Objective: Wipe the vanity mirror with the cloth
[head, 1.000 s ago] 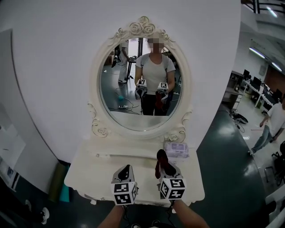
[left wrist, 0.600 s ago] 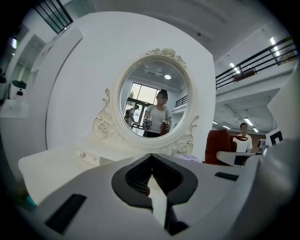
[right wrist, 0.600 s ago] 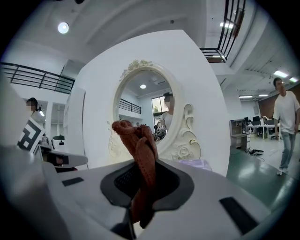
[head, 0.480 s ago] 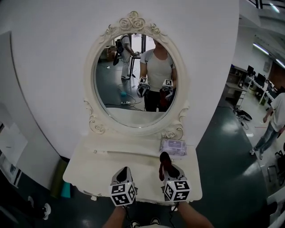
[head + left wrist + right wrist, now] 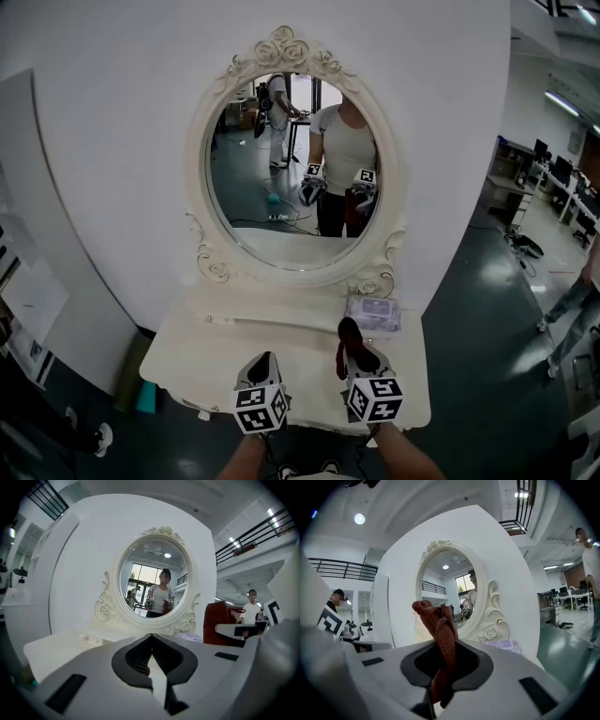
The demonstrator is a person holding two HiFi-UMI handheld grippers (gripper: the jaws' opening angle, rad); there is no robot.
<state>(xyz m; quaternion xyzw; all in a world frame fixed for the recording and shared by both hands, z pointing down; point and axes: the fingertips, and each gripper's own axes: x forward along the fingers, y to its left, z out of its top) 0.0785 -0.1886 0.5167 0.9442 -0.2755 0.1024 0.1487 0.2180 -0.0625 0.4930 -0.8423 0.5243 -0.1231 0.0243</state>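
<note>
Right claw (image 5: 353,356) still pinches the cloth (image 5: 346,334), below the mirror (image 5: 281,187).

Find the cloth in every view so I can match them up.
Head view: cloth lower centre-right, in the right gripper.
Left gripper view: cloth right of centre, dark red.
Right gripper view: cloth at centre, between the jaws.
Shared landmark: the oval mirror.

The vanity mirror (image 5: 292,178) at centre frame is glossy glass in a smooth cream-painted surround, the table (image 5: 202,347) below shares that satin cream finish, the rust-red cloth (image 5: 348,335) looks coarse and knitted, and the dark floor (image 5: 487,319) at right shines.
</note>
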